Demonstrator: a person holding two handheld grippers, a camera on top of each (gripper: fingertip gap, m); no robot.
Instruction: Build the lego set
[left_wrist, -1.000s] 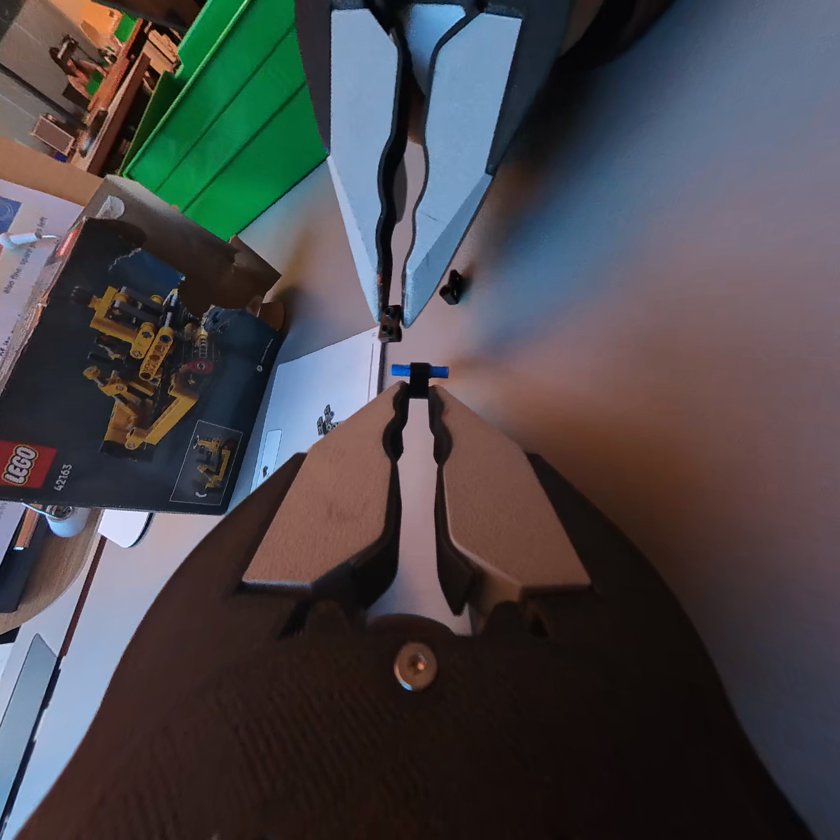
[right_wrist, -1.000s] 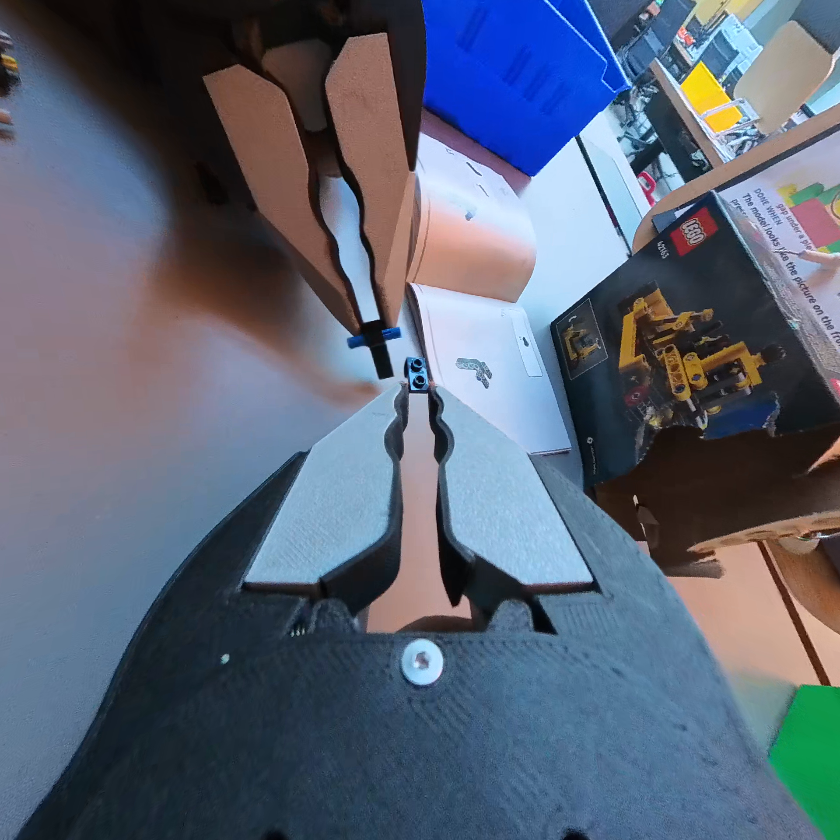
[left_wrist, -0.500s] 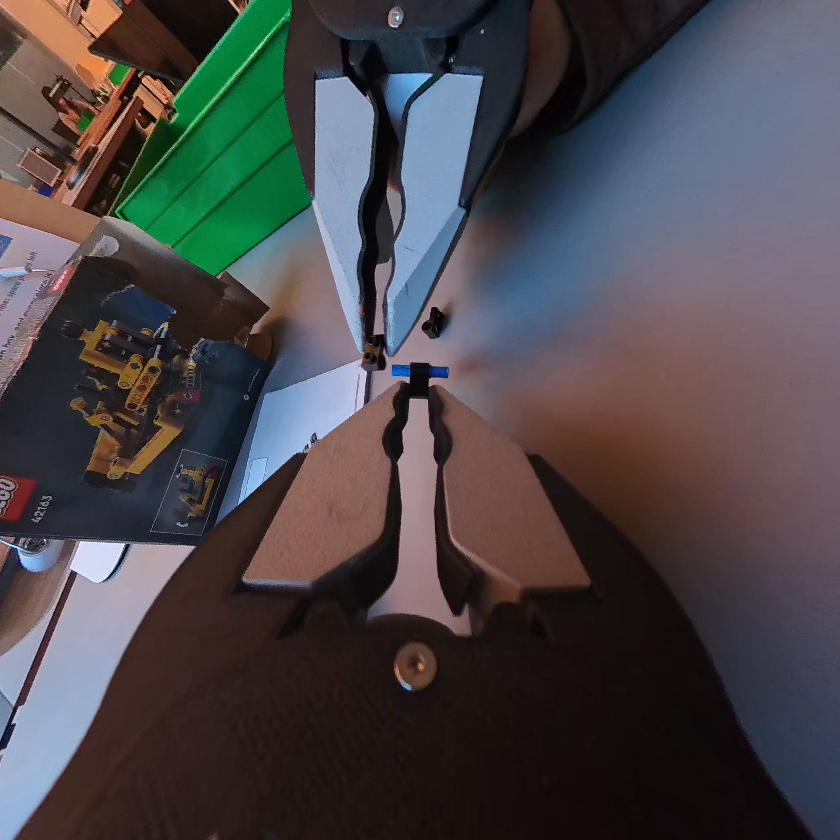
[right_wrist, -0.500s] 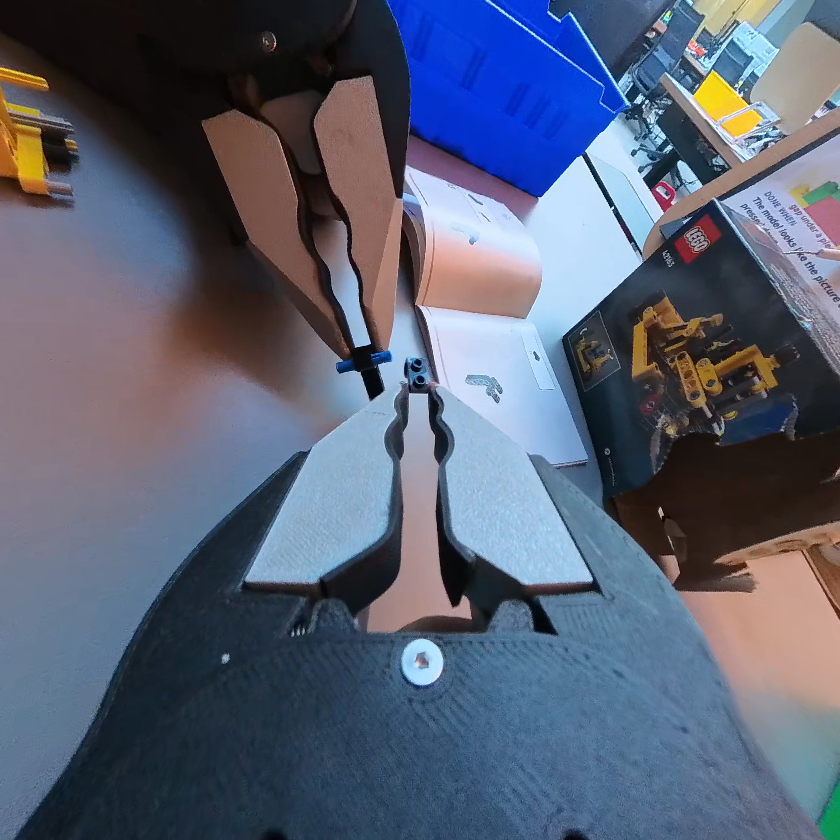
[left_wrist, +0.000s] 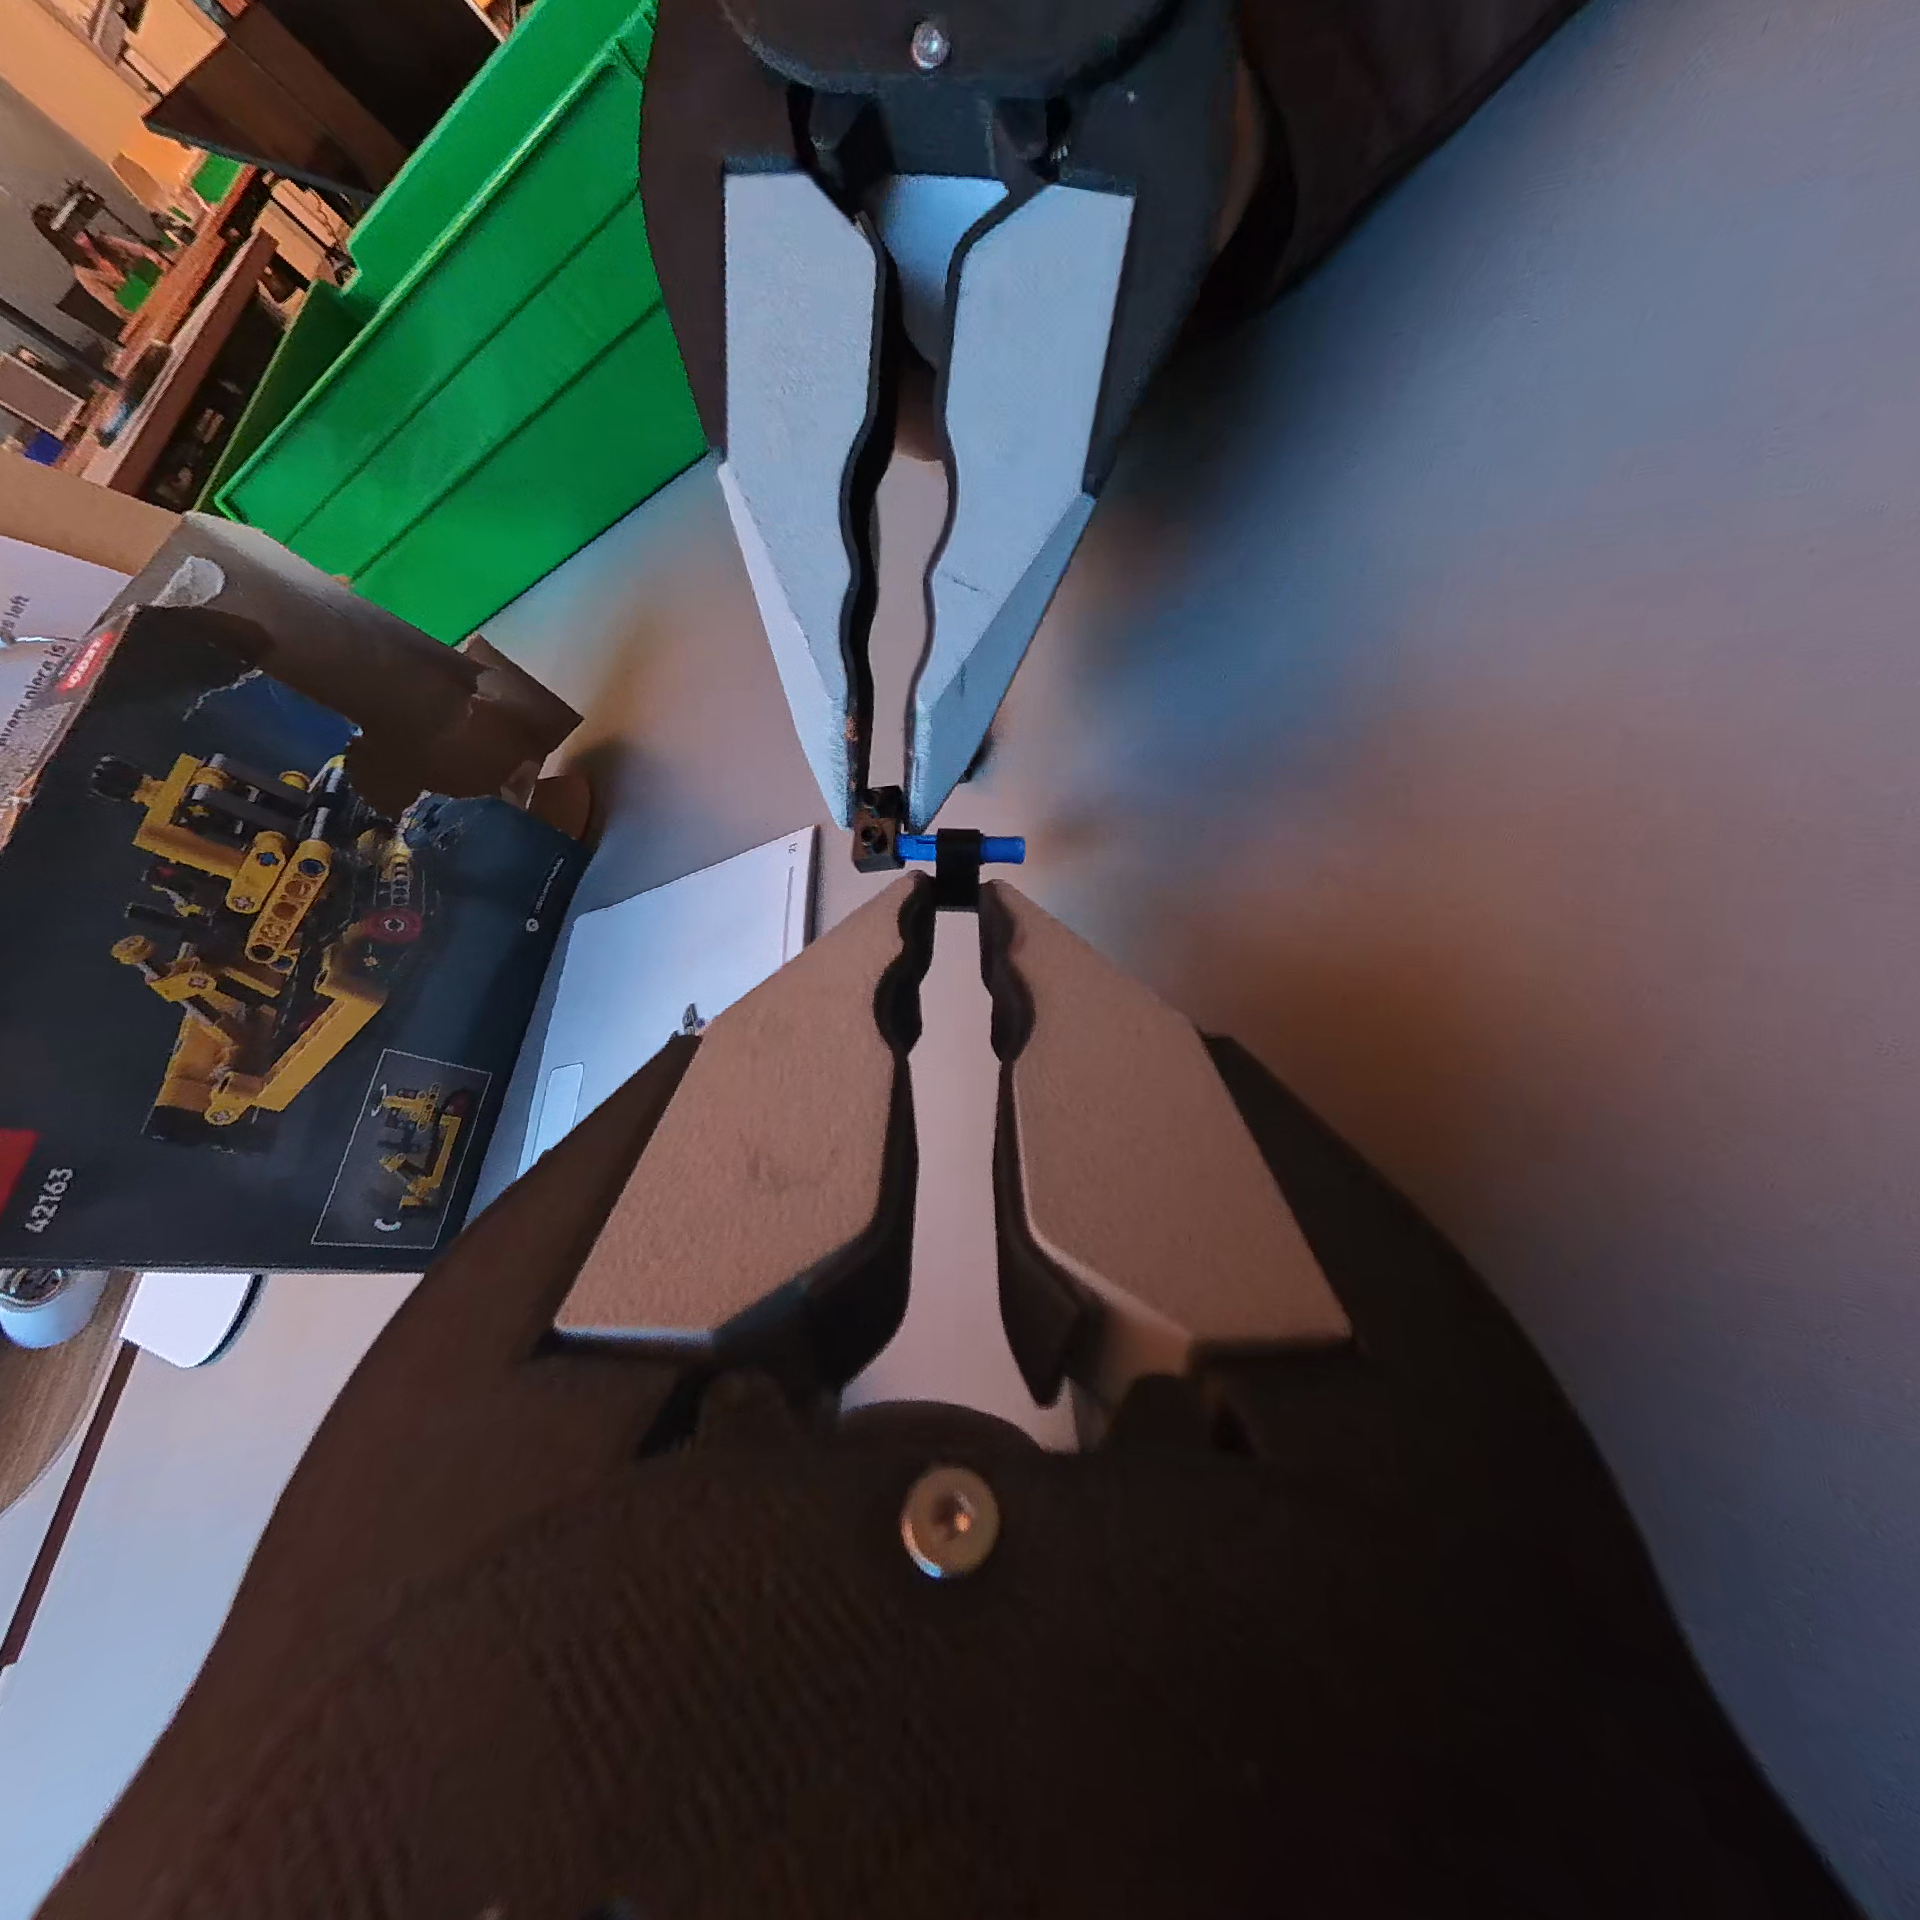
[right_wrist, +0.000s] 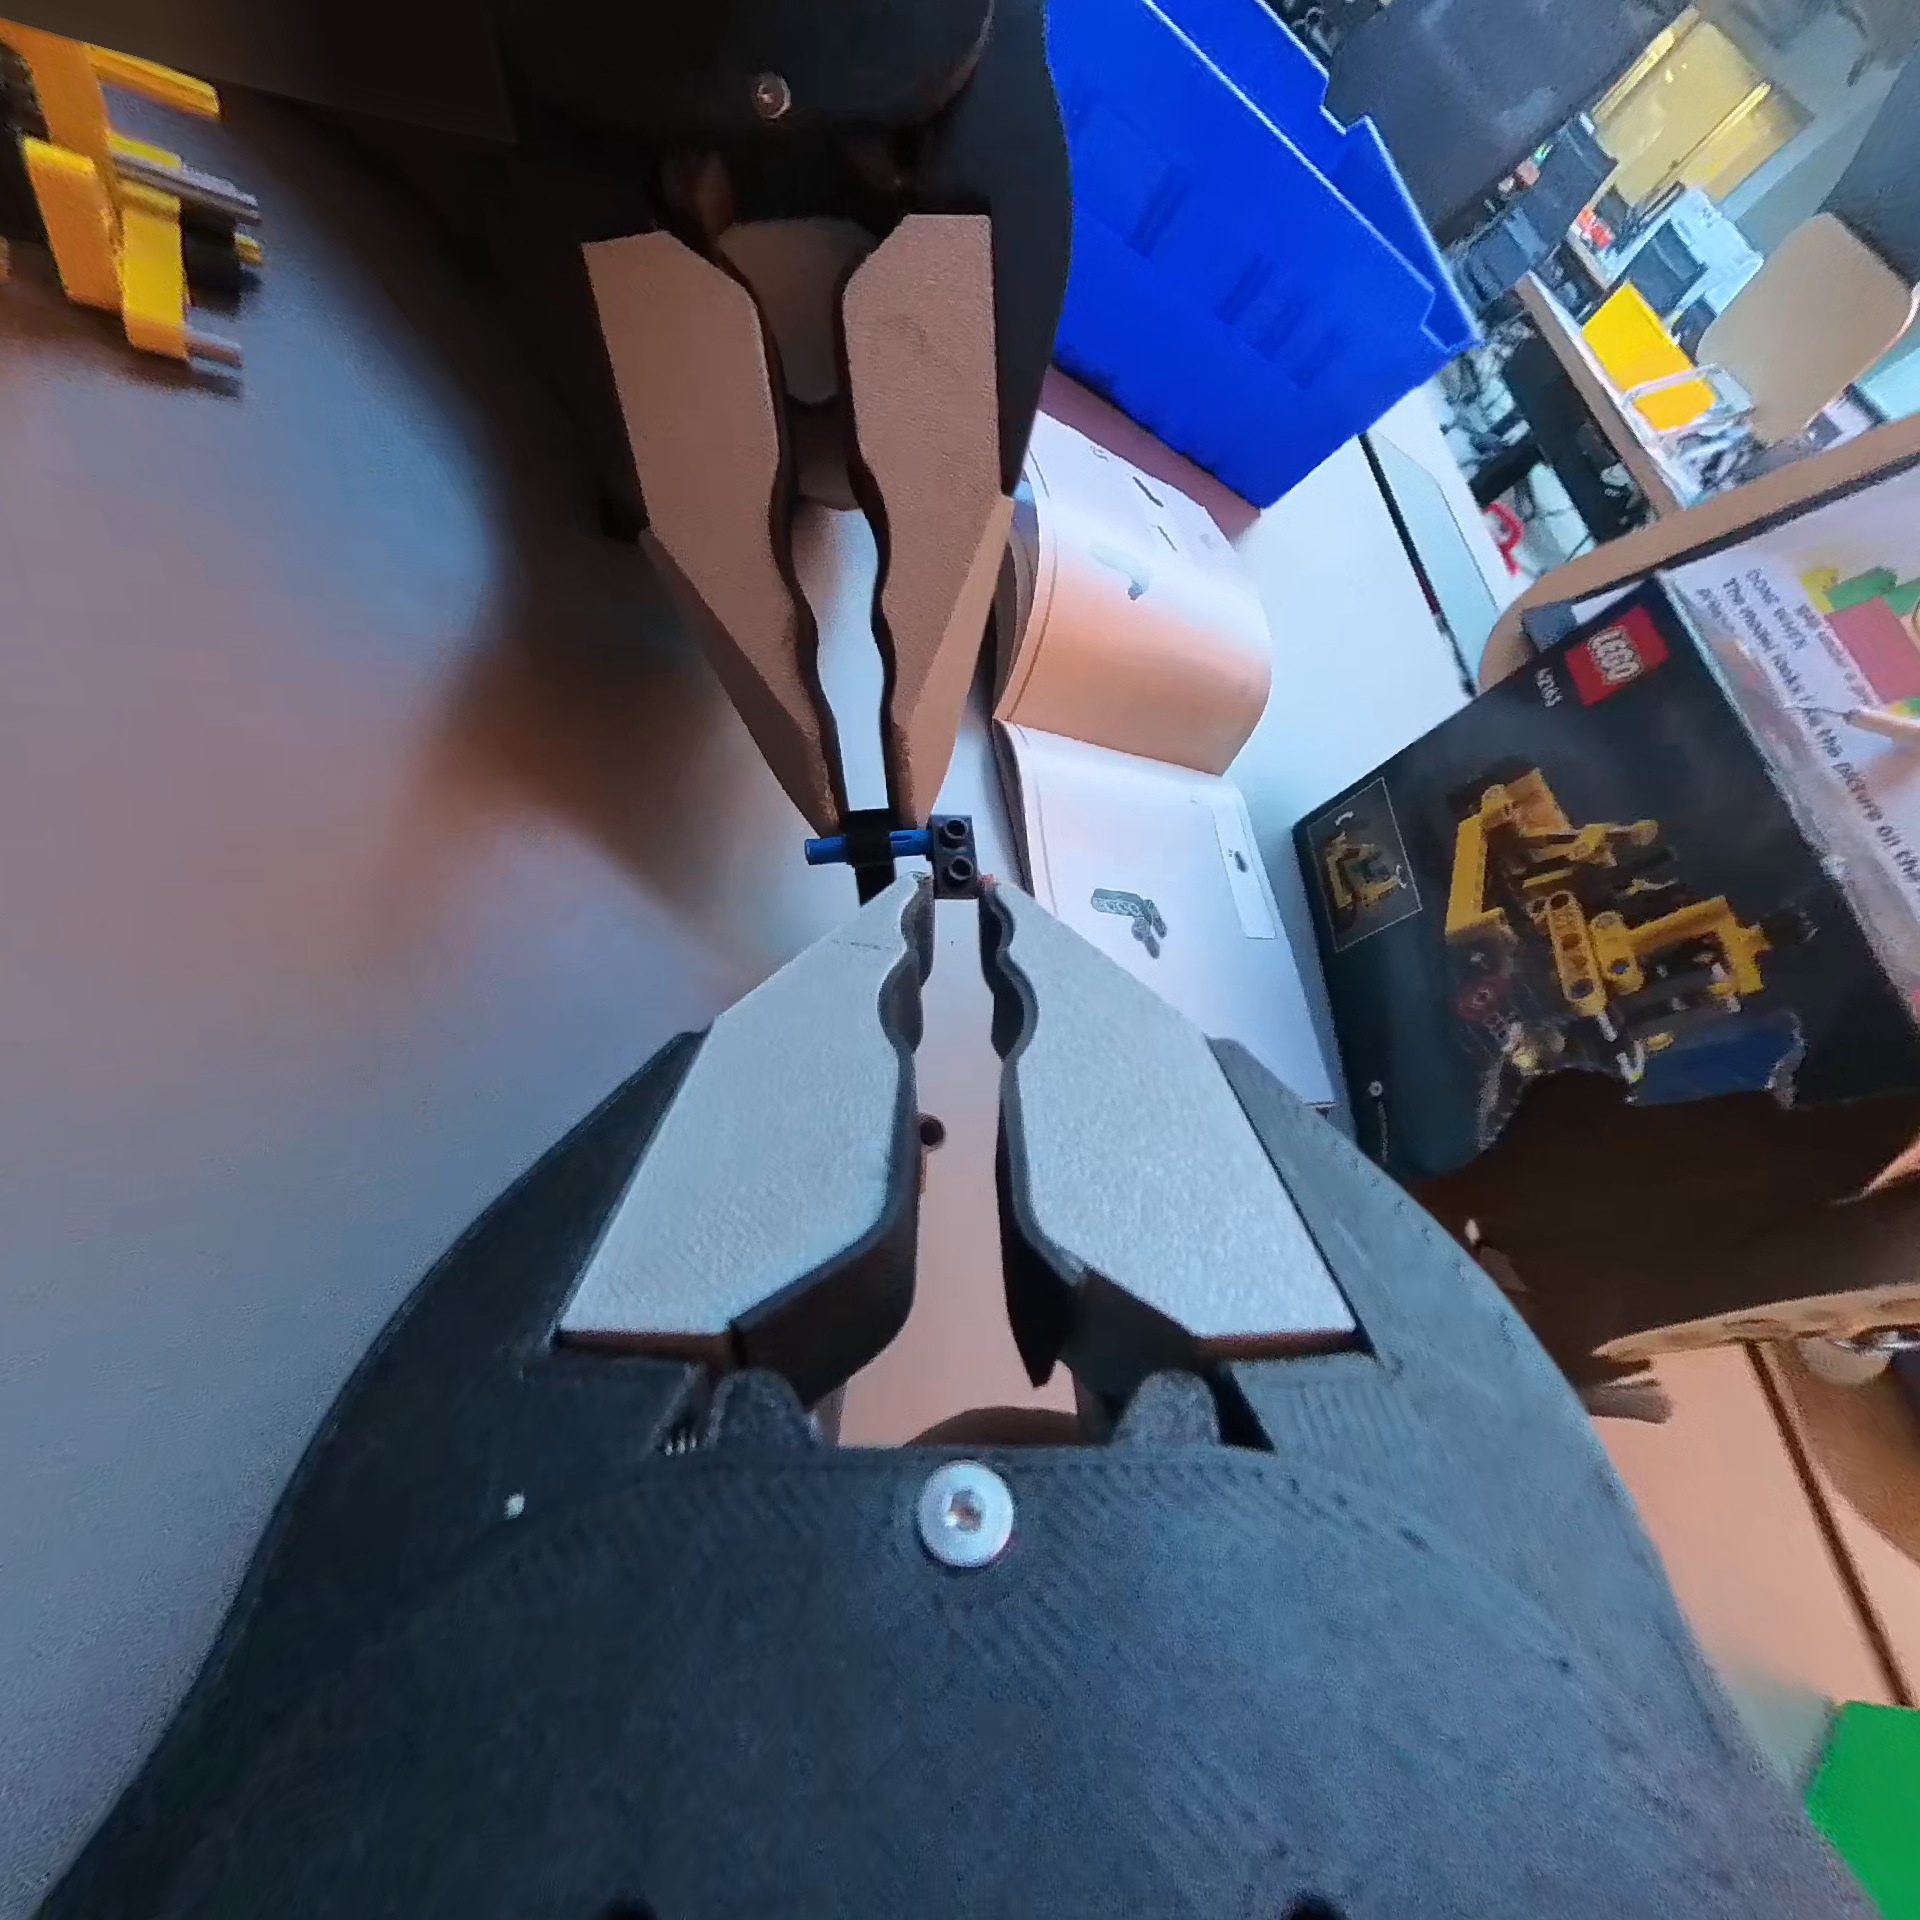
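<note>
My left gripper is shut on a small black connector with a blue pin through it. My right gripper is shut on a small black two-hole brick. The two grippers face each other tip to tip above the grey table. In the left wrist view the black brick sits at the left end of the blue pin, touching it. In the right wrist view the blue pin meets the brick's upper hole. The left gripper shows opposite in the right wrist view, the right gripper in the left wrist view.
The dark set box with a yellow bulldozer picture and the open instruction booklet lie at the left. Green bins stand behind. In the right wrist view a blue bin is behind and a yellow part-built model lies far left. My two grippers' fingertips are within a few centimetres of each other.
The two grippers have closed in on each other. The black brick was apart from the blue pin; now it touches the pin's end.
</note>
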